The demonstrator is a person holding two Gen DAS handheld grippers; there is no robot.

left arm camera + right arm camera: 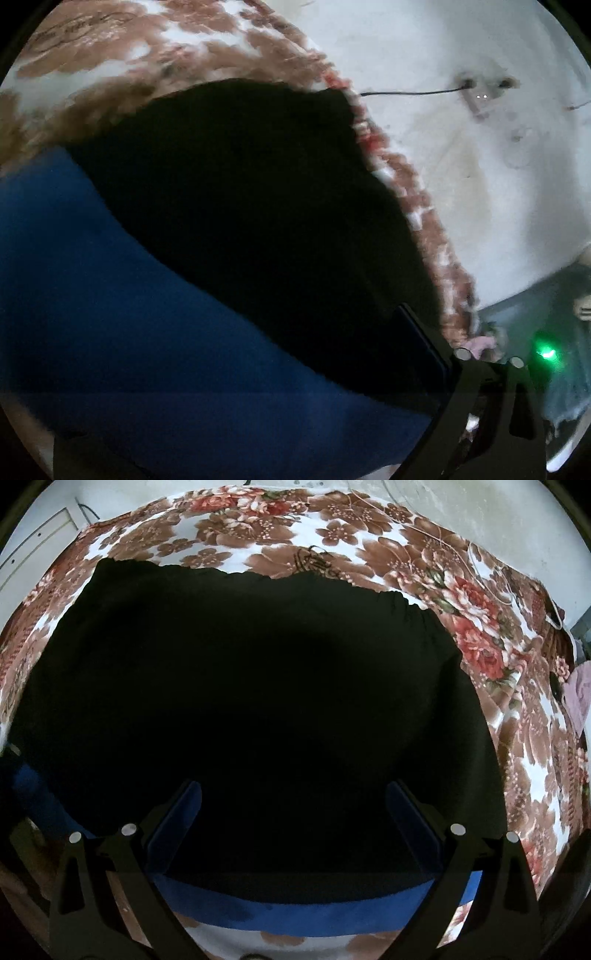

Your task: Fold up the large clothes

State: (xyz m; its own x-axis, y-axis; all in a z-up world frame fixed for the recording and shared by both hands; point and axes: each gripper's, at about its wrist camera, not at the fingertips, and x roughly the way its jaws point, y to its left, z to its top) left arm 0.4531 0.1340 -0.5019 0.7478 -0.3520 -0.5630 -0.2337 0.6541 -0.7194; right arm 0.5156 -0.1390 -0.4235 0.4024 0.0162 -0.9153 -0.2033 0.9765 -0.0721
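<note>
Blue padded fingers [413, 823] of my right gripper [293, 812] stand wide apart, holding nothing, poised over the black garment [258, 686] spread across the floral bedsheet [461, 602]. Blue fabric [295, 910] lies along the garment's near edge. Whether my left gripper [424, 354] is open, I cannot tell.

Non-task items only. Brown, red and white floral-print bedsheet [480, 635] covers the bed, showing beyond the jaws and off to both sides in the right wrist view. Thin white cord [476, 559] loops across it, far ahead-right of the jaws. Pale lilac cloth [580, 694] at the right edge, detail unclear. Left wrist view: stained whitish wall [443, 44] ahead-right of the jaws, wall socket plate [484, 90] on it, thin black cable [410, 93] running left from the plate. Blurred.
</note>
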